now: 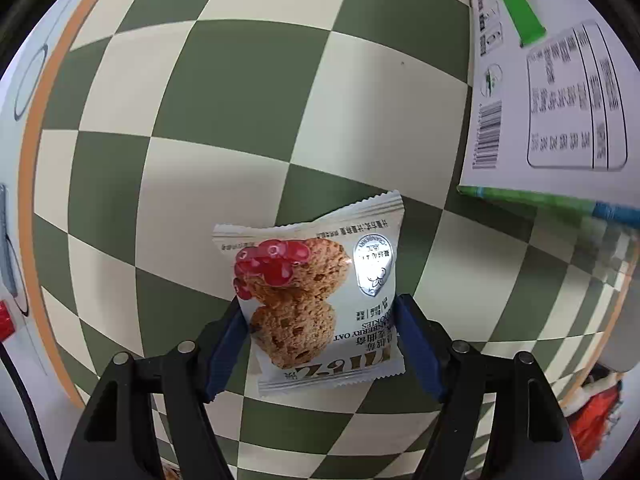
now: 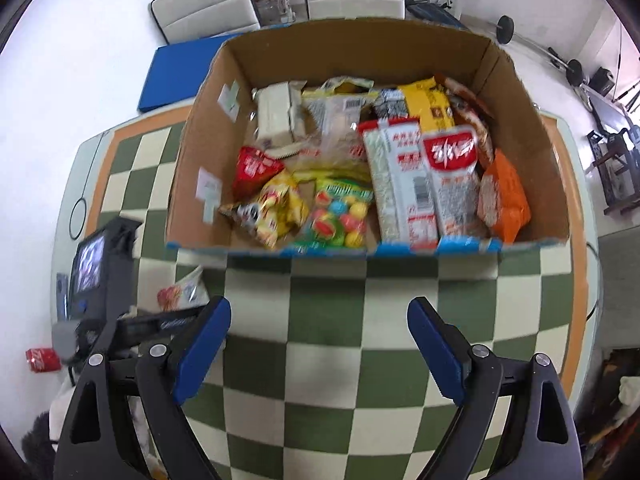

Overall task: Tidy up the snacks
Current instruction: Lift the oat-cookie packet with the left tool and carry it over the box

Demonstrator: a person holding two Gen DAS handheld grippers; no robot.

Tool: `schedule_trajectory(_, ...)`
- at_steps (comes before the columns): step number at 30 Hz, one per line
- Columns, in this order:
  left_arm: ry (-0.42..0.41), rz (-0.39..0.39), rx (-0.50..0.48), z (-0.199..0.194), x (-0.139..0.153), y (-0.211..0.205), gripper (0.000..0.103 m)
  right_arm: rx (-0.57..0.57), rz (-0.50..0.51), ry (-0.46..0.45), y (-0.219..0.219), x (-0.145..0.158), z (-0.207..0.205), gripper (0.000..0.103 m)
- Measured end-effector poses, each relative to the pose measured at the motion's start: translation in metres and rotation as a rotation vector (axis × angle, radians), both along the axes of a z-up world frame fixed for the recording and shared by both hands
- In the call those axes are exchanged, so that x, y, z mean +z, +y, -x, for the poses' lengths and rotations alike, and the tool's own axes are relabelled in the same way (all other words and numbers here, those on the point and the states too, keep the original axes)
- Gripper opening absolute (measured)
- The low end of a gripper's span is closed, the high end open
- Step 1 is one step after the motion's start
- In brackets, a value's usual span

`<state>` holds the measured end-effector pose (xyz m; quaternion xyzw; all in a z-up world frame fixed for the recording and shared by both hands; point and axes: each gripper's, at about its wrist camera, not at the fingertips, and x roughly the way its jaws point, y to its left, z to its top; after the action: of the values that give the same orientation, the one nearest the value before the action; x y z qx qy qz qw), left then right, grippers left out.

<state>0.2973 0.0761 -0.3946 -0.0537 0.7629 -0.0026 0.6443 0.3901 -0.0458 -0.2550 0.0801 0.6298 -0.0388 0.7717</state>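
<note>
My left gripper [image 1: 320, 344] is shut on a white cranberry oat cookie packet [image 1: 316, 300] and holds it above the green and cream checkered tablecloth [image 1: 224, 120]. The same packet [image 2: 184, 292] and the left gripper show at the left of the right wrist view. My right gripper [image 2: 320, 348] is open and empty over the tablecloth [image 2: 328, 320], in front of a cardboard box [image 2: 516, 92]. The box holds several snack packs, among them a yellow bag [image 2: 272, 208], a candy bag [image 2: 340, 216] and an orange bag [image 2: 504, 200].
The box's white printed side [image 1: 552, 92] stands at the upper right of the left wrist view. A red can [image 2: 42, 359] lies on the floor at the left. White chairs [image 2: 208, 12] and a blue mat [image 2: 176, 72] lie beyond the table.
</note>
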Motion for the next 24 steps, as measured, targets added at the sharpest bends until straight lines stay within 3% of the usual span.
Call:
schedule_trajectory(6, -0.041, -0.028, -0.026, 0.020, 0.004, -0.024, 0.070, -0.003, -0.022, 0.048, 0.003, -0.020, 0.014, 0.092)
schedule_trajectory(12, -0.087, 0.016, -0.027, 0.050, 0.032, -0.028, 0.070, -0.020, -0.033, 0.046, -0.003, -0.020, 0.013, 0.092)
schedule_trajectory(18, -0.202, 0.090, -0.044, 0.070, 0.104, -0.041, 0.070, -0.039, -0.057, 0.016, -0.014, -0.006, 0.013, 0.092)
schedule_trajectory(21, -0.267, 0.138, -0.055, 0.036, 0.146, -0.043, 0.070, -0.050, -0.073, -0.004, -0.020, 0.005, 0.016, 0.092)
schedule_trajectory(22, -0.278, 0.148, -0.060, 0.003, 0.159, -0.032, 0.070, -0.055, -0.079, -0.010, -0.024, 0.010, 0.017, 0.092)
schedule_trajectory(24, -0.312, 0.181, -0.066, -0.009, 0.188, -0.020, 0.070, -0.069, -0.096, -0.023, -0.032, 0.019, 0.018, 0.092)
